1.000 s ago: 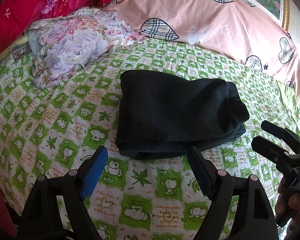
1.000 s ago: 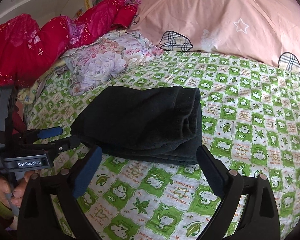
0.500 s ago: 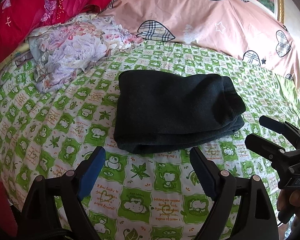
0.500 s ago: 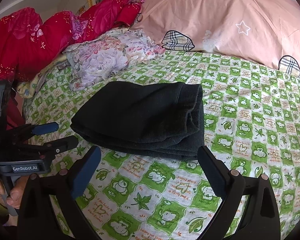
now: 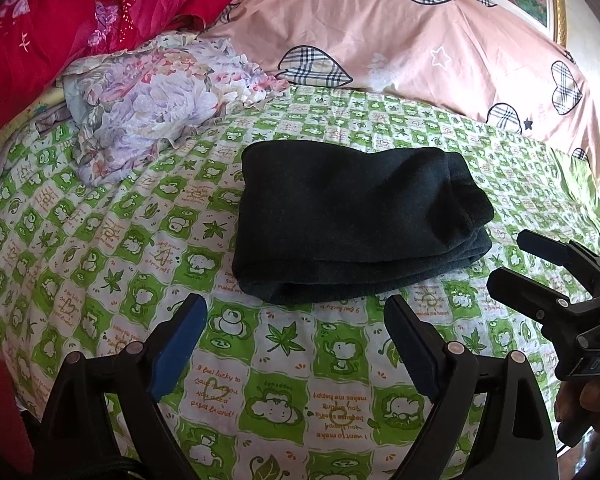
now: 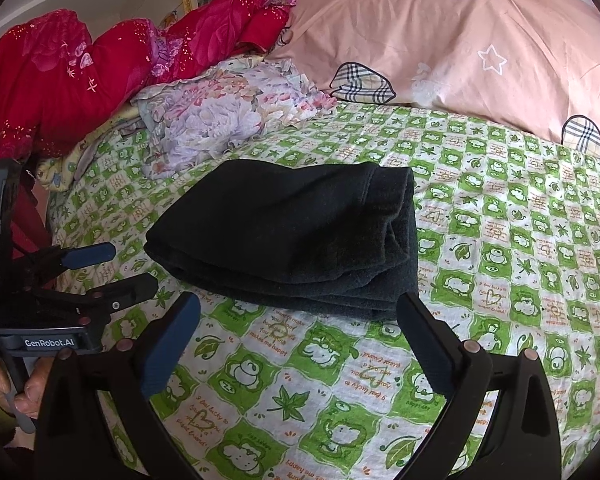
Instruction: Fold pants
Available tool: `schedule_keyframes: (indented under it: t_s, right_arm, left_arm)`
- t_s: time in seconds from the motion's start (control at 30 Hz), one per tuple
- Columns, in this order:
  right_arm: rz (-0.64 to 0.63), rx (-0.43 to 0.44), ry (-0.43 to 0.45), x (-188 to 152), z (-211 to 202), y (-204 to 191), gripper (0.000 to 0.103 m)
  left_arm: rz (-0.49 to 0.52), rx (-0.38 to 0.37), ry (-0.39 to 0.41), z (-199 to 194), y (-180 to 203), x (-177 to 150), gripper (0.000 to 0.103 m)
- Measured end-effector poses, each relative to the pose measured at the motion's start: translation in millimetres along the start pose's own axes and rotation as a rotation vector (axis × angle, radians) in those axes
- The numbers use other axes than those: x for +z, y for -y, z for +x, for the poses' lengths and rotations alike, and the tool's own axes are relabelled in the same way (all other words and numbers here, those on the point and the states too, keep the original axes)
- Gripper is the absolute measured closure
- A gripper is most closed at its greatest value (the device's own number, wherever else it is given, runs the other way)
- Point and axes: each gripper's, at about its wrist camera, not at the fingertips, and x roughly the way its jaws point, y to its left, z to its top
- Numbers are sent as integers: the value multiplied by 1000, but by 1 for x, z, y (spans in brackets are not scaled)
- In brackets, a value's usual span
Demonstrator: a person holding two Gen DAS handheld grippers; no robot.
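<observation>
The dark pants [image 5: 352, 220] lie folded into a compact stack on the green-and-white patterned bed sheet [image 5: 140, 248]; they also show in the right wrist view [image 6: 292, 236]. My left gripper [image 5: 296, 336] is open and empty, just short of the stack's near edge. My right gripper [image 6: 300, 332] is open and empty, also just short of the stack. Each gripper appears at the side of the other's view: the right gripper at the right of the left wrist view [image 5: 516, 260], the left gripper at the left of the right wrist view [image 6: 128, 268].
A crumpled floral cloth [image 5: 148, 104] lies on the sheet left of the pants. Red bedding [image 5: 40, 32] is piled at the far left. A large pink pillow with plaid hearts [image 5: 400, 28] runs along the back. The sheet drops off at the near edge.
Both grippers have pulled back a little from the folded pants and stay open. The pants have not moved.
</observation>
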Motion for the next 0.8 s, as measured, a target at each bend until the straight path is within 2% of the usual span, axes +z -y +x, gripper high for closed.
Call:
schedule_keyframes:
  t_s: [0.8]
  right_arm:
    - [19,2,-14,-3,14,2,3]
  left_arm:
    - [1,-3,5,9,-6,-1,12]
